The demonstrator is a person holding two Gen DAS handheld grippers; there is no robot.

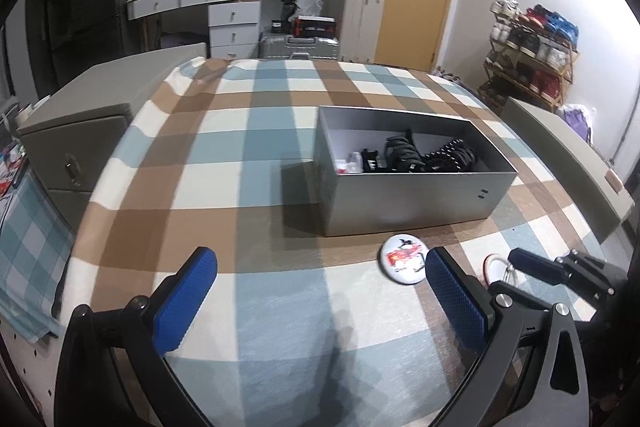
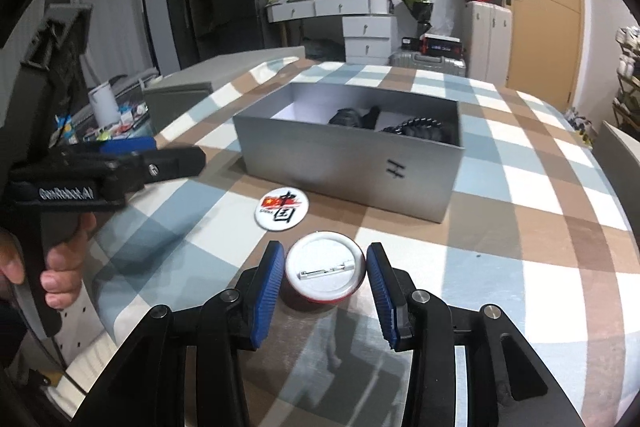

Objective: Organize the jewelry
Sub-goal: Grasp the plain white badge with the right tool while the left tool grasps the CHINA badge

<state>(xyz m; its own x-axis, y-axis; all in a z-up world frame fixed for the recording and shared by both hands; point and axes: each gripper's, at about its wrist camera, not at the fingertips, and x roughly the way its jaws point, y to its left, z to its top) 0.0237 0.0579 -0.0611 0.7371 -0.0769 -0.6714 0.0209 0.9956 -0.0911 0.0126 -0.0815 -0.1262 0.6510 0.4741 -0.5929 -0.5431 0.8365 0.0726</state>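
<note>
The right gripper (image 2: 325, 269) is clamping its jaws on a badge (image 2: 325, 273) turned pin side up, lifted just above the checked desk (image 2: 500, 267). Just beyond it, a second badge (image 2: 281, 209) is lying face up on the desk, touching nothing. The left gripper (image 1: 320, 301) is hovering over the cloth with jaws wide apart and nothing between them. Farther back, the grey box (image 2: 348, 167) is sitting open, holding dark bracelets (image 1: 424, 153).

Two pin badges (image 2: 281, 206) (image 2: 325, 273), one grey box (image 2: 348, 163), two tools (image 1: 320, 303) (image 2: 325, 291).
</note>
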